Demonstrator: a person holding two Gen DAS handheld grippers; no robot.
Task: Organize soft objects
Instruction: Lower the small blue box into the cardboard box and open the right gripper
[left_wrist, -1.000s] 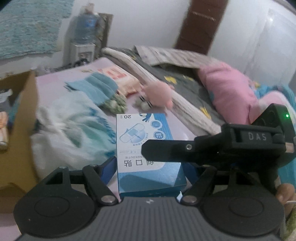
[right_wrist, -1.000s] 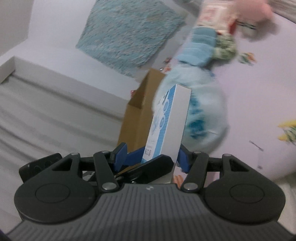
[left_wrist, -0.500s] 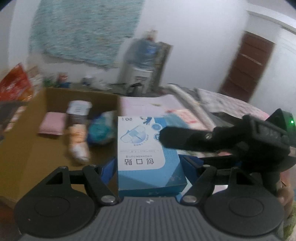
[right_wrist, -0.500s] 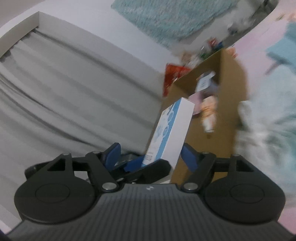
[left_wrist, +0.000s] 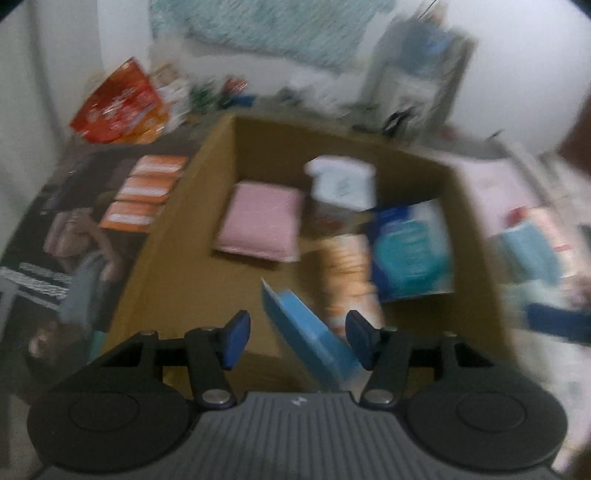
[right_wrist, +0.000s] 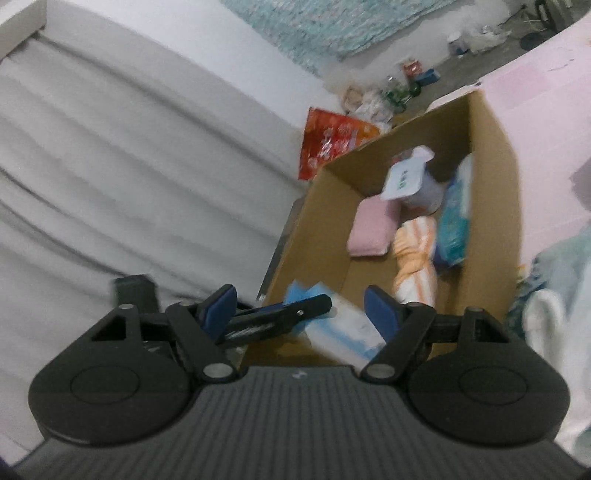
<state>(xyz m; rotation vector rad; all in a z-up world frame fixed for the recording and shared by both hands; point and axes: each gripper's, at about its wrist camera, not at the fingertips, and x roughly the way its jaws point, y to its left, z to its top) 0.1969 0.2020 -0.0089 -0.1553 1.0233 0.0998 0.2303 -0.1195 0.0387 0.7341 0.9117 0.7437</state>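
Blue box (left_wrist: 314, 343) tilted between left gripper (left_wrist: 295, 334) pads, loose, dropping into carton (left_wrist: 177, 229); those jaws just closed some. Right gripper (right_wrist: 299, 308) jaws just opened, released. Pink pad (left_wrist: 260, 221) at 12 o'clock, striped roll (right_wrist: 413, 254), packet (left_wrist: 410, 254) already inside; bedding items probably left.

We cannot read the print on the blue box (left_wrist: 314, 343), smeared by motion (its near end hides behind the gripper body). The clutter (left_wrist: 221, 92) along the far wall blurs together, and the cardboard box (right_wrist: 495, 177) loses its near corner behind that blue box.
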